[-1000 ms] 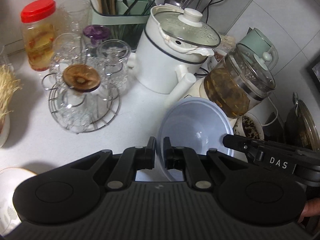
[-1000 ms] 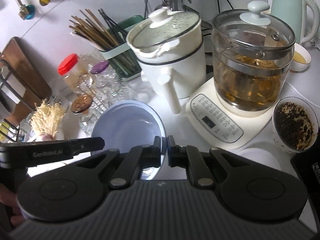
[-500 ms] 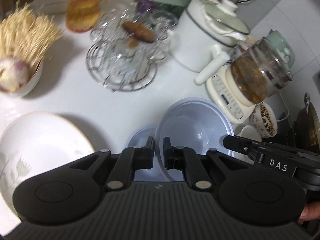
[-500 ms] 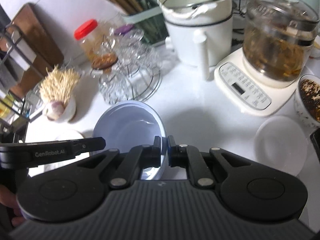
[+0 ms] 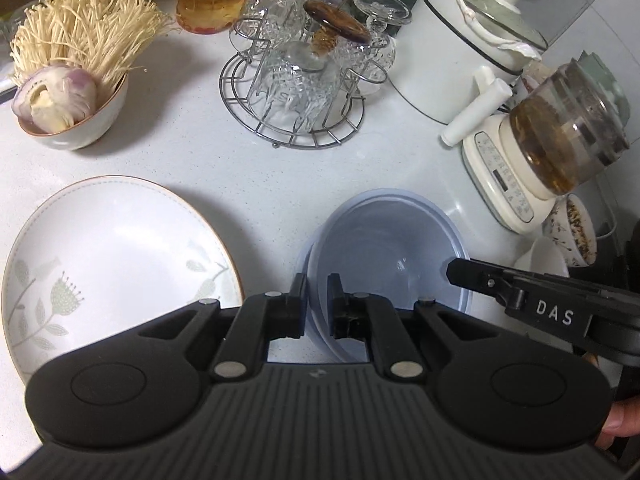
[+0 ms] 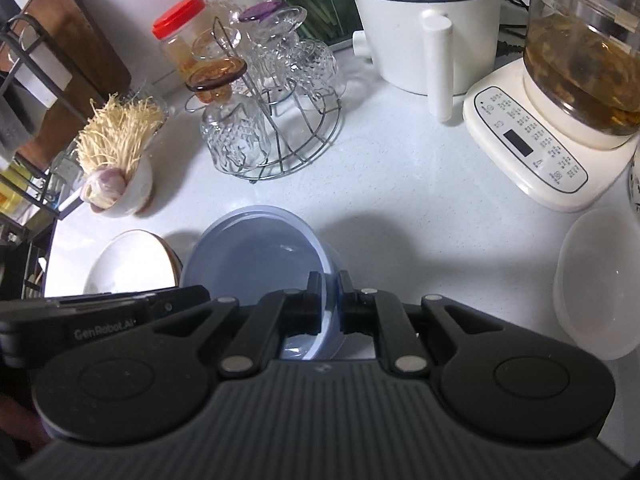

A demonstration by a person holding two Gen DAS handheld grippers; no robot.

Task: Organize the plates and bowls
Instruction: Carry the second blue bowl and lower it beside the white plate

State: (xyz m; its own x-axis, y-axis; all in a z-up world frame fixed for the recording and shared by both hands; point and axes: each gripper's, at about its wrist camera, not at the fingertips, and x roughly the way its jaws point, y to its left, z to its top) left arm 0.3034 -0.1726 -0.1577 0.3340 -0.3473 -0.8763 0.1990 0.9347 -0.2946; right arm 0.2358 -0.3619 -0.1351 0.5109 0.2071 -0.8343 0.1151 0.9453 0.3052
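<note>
Both grippers grip the same blue plastic bowl by its rim. In the left wrist view the left gripper pinches the bowl's near-left rim at lower centre of the frame, one finger inside the wall and one outside. The right gripper's fingers likewise straddle the near-right rim at lower centre of the right wrist view. A second blue rim shows just outside the bowl at its left edge, so it appears nested in another blue bowl; whether they touch cannot be told.

The bowl sits low over the white counter. Just beside it, at lower left of the left view, lies a white floral plate with a brown rim. At upper left stands a bowl of enoki mushrooms. A wire rack of upturned glasses is at upper centre, and a glass kettle on its white base at right.
</note>
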